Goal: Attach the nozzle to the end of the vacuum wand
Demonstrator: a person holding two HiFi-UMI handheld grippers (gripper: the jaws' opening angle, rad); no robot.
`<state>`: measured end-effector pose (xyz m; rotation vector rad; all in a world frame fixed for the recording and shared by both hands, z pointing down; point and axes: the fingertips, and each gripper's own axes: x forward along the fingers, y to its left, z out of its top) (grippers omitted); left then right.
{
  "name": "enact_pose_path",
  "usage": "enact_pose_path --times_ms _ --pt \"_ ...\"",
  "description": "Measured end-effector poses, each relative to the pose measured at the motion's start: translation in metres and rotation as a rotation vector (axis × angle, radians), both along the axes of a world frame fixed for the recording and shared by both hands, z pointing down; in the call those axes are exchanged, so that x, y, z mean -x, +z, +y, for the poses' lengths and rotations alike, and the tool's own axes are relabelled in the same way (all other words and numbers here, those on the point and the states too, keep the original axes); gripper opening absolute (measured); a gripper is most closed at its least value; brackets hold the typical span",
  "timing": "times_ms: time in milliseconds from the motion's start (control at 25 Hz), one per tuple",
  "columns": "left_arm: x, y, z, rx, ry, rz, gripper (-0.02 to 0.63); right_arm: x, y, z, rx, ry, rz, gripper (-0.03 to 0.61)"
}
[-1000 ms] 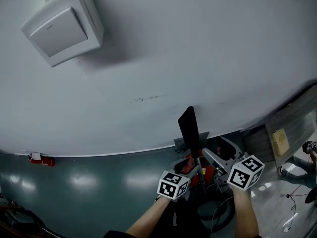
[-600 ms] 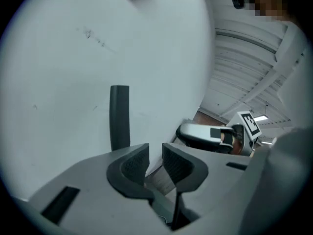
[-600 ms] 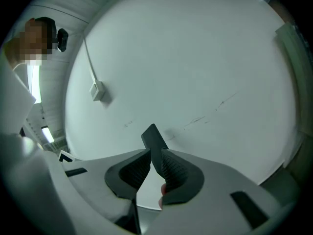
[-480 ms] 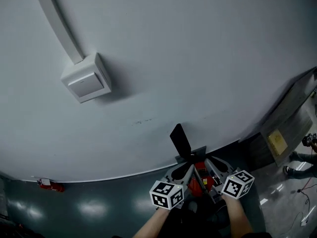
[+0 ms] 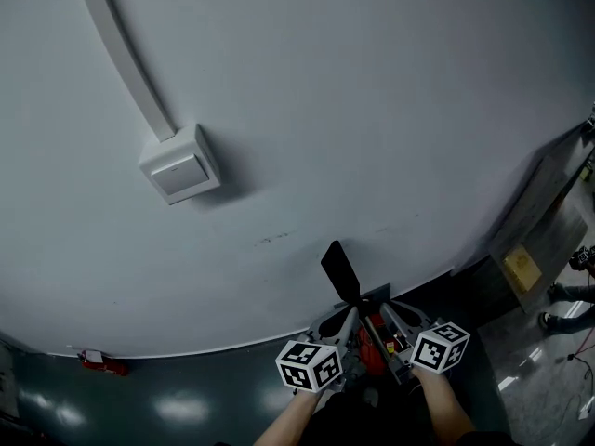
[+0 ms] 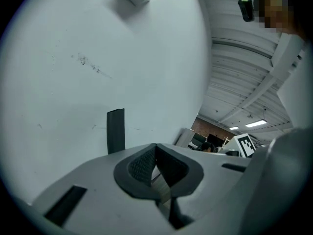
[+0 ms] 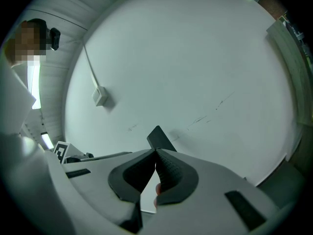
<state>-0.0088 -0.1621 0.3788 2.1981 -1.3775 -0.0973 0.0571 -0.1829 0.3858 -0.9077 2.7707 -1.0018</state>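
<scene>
Left gripper (image 6: 156, 150): jaws just closed, pads together, empty.
Right gripper (image 7: 156, 153): likewise.
Nozzle (image 5: 340, 269): black, upright beyond both tips.
Behind: wall (image 5: 372, 110), switch box (image 5: 181, 163).

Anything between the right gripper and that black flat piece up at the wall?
Nothing visible. The black flat piece rises just past the right gripper, whose jaws have just closed empty, tips together. Only the wall is behind it.
</scene>
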Motion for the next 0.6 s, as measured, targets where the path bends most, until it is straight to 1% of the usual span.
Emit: enact_pose_path --times_ms 200,600 --pt "0.0013 -0.0048 -0.0012 -0.01 -0.009 0.002 0.003 0.0013 -0.0011 0.0007 -0.002 0.003 -0.009 0.018" --pt "0.001 -0.0003 0.0008 0.004 -0.017 -0.022 0.003 0.0034 -0.0034 0.0024 -0.008 0.005 -0.024 0.018"
